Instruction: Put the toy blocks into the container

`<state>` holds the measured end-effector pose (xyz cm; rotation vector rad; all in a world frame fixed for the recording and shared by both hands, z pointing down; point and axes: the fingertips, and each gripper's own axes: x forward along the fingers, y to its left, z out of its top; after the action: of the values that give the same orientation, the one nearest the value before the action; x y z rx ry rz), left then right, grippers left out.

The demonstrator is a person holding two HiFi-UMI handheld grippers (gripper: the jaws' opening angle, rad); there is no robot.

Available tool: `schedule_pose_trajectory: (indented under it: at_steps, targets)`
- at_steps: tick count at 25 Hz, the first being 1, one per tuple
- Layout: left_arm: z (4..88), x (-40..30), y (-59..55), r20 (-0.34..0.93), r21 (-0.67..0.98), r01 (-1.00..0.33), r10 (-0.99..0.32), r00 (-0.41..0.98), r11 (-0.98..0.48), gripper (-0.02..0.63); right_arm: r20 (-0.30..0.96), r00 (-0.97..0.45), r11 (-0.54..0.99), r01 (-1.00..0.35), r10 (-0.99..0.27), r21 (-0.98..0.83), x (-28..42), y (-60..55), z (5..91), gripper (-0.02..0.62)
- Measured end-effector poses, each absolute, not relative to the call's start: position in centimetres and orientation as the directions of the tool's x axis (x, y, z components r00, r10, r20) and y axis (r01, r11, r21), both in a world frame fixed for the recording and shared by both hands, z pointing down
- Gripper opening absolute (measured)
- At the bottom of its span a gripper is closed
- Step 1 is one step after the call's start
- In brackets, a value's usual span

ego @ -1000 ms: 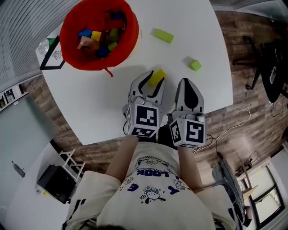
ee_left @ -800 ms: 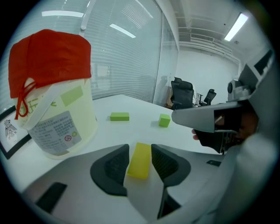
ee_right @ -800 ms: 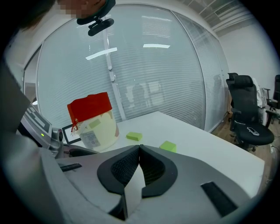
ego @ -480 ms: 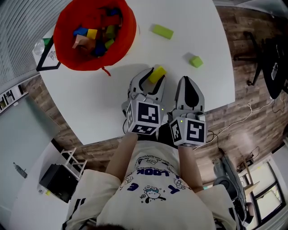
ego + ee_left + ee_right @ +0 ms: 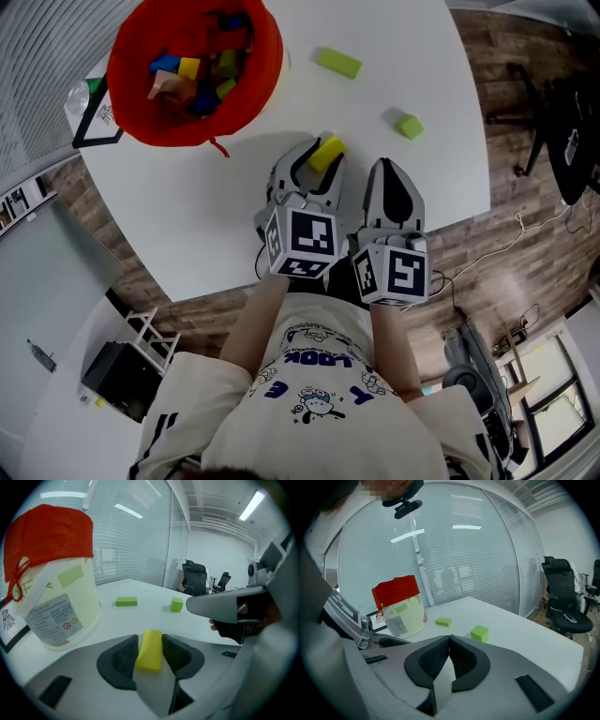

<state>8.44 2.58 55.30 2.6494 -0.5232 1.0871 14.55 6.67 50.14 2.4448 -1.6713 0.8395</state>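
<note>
My left gripper [image 5: 316, 159] [image 5: 150, 649] is shut on a yellow block [image 5: 326, 152] [image 5: 149, 649], pinched between both pads above the white table [image 5: 281, 216]. The red-lined container [image 5: 192, 70] [image 5: 54, 583] stands to the far left, holding several coloured blocks. A long green block [image 5: 338, 63] [image 5: 126, 602] [image 5: 444, 621] and a small green cube [image 5: 408, 126] [image 5: 176, 604] [image 5: 480, 633] lie on the table beyond the grippers. My right gripper [image 5: 391, 183] [image 5: 450, 656] sits beside the left one, shut with nothing between its pads.
The table's front edge [image 5: 309, 272] runs just under both grippers, with wooden floor below. A black-framed card [image 5: 98, 117] leans by the container. Office chairs [image 5: 565, 602] stand past the table's right end, near a glass partition.
The left gripper has crept slightly forward and up with the yellow block. The container sits a little further left in the head view. The right gripper has held still.
</note>
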Motion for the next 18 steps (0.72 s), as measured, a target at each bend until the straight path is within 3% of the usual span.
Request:
schedule_pose_trajectory:
  at_steps: [18]
  targets:
    - [55.27, 8.2, 2.36, 0.698, 0.095, -0.464, -0.274, 0.662, -0.881, 0.175, 0.466, 0.25, -0.397, -0.883, -0.849, -0.249, 14.77, 6.82, 50.22, 0.031]
